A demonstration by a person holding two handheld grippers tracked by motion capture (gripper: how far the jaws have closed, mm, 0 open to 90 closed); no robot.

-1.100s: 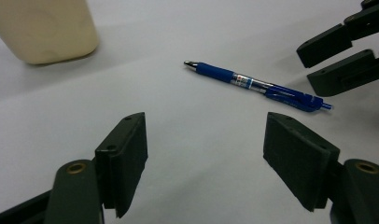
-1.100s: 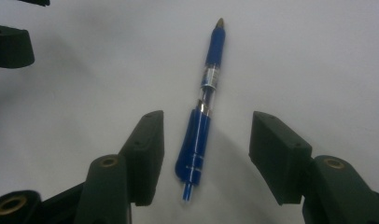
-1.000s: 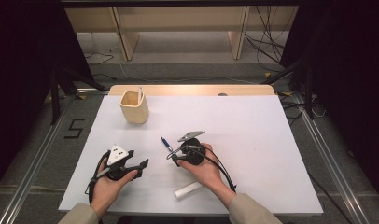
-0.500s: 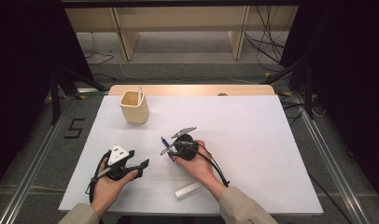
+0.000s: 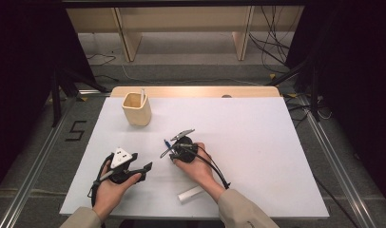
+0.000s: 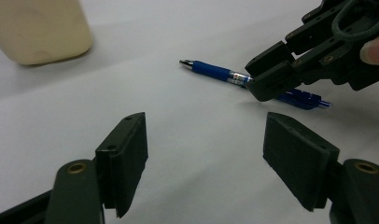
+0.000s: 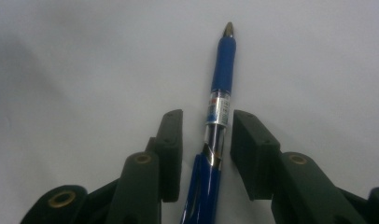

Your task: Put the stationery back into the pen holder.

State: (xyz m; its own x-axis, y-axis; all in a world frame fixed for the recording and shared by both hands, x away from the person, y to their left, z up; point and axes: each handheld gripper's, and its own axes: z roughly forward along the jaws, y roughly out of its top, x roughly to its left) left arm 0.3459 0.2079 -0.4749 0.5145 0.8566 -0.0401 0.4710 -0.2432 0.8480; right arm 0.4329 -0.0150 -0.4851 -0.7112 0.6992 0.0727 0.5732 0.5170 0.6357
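- A blue ballpoint pen (image 7: 217, 121) with a silver band runs off the bottom edge of the right gripper view.
- The right gripper (image 6: 271, 84) covers the pen's middle in the left gripper view.
- A cream square cup (image 6: 38, 28) is cropped at the top edge.

High view: fixed overhead, facing forward and down over the white table (image 5: 257, 142). Both gripper views sit low and close; all three share the blue pen (image 7: 220, 116).
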